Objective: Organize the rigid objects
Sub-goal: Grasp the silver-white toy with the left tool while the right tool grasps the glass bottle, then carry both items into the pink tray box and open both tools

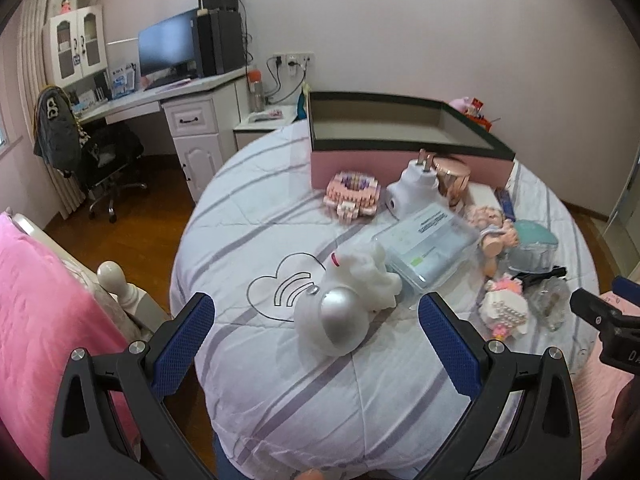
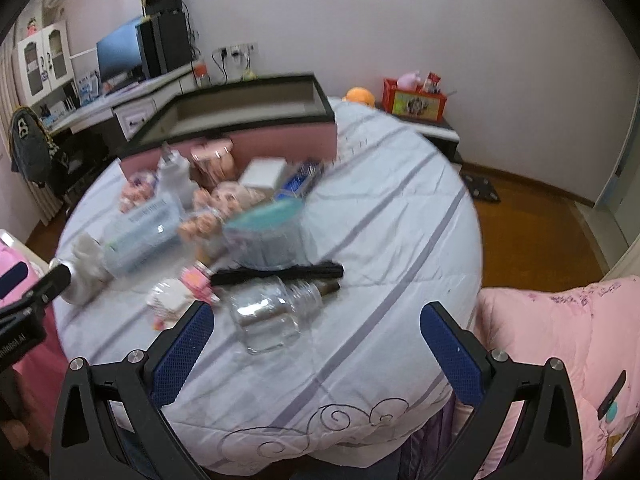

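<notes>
we hold the left gripper (image 1: 316,344) with its fingers spread wide and empty; the white and silver toy (image 1: 340,320) lies on the bed (image 1: 280,380) just ahead, between them. our right gripper (image 2: 316,350) is spread wide too, the glass jar (image 2: 268,316) lying just ahead of its left finger. the pink box (image 1: 400,132) stands far beyond.

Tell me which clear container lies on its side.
The glass jar, right ahead of the right tool, lies on its side. The teal-lidded tub stands upright; the flat lidded box sits flat.
</notes>
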Motion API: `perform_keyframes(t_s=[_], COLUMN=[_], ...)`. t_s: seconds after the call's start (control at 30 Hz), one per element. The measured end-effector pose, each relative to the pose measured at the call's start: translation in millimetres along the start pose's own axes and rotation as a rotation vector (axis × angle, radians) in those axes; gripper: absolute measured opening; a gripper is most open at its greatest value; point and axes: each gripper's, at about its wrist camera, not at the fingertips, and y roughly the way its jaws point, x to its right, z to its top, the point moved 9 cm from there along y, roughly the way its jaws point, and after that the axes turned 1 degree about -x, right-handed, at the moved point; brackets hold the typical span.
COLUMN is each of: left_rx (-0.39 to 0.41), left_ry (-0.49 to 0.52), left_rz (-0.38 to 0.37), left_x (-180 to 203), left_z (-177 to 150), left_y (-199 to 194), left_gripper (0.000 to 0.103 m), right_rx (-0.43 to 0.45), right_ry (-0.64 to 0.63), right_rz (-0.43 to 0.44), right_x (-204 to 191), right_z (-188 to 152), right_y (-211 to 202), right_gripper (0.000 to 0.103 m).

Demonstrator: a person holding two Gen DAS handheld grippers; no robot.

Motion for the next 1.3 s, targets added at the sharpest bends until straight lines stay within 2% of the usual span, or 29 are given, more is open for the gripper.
perform_keyframes(t_s=[0.23,0.37,0.43,0.47,0.57,0.63,0.8,1.13,1.3], left_rx=[-0.055,-0.084,-0.109,-0.127,-0.121,-0.124,-0.133,-0.113,-0.1], left_ry=[0.015,-0.003,0.004,0.014,0.041,0.037,0.027,0.013,-0.003], left_rz=[-0.002,-0.043,-0.061,-0.073,-0.069,-0.083,-0.123,-0.113,-0.133], left_x=[0,-1,0,2,4,4,1,-5,-3], left_z=[-2,-2,-4,-6,-3,0,2,4,15], left_y=[34,52,60,64,67,67,67,52,42], left_gripper=[0.103,0.102,0.094,0.085,0.071,0.055,0.054,0.053,0.05], right_rx=[-0.068,-0.072,-0.062,-0.057,-0.04,-0.034,-0.026,-0.004,0.035], right_ry=[0.001,-0.004,-0.021,-0.028,-0.036,-0.031,-0.018,0.0,0.004], right_rz=[0.091,0.08,0.066,0.061,0.06,0.062,0.082,0.12,0.147], right_x=[-10,-16,-17,-18,-17,-13,-11,-8,-8], right_z=[-6,-6,-6,-4,-4,-3,-2,2,17], right_y=[30,43,45,46,45,45,42,24,6], right_gripper=[0.103,0.103,0.097,0.095,0.081,0.078,0.077,0.078,0.078])
